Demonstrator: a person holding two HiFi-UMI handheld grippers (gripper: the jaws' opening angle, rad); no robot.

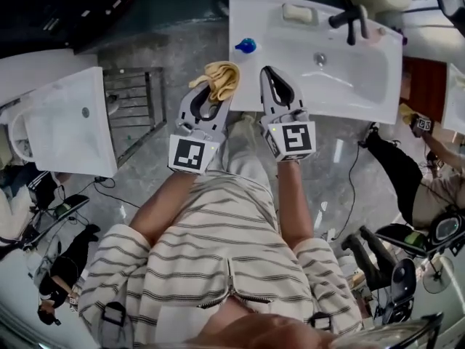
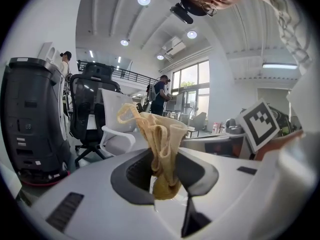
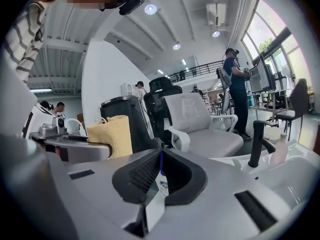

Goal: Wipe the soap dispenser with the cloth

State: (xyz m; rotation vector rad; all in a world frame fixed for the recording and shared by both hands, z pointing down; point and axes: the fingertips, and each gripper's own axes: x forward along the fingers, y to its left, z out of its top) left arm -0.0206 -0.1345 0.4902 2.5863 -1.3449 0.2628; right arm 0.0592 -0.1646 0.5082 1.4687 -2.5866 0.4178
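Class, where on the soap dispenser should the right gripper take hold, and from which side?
Probably the body of the soap dispenser, below its blue pump top, coming in level from the front edge of the sink. It seems to stand upright near that edge, unobstructed there. The right gripper, fingers shut now, must open first.

No legible text, brand, number anywhere — one small label, print unreadable

Pale yellow cloth, bunched in upright folds, pinched between the left gripper's closed jaws, upper centre of head view, beside the sink's left edge; soap dispenser, white with blue top, upright on that edge, apart from the cloth
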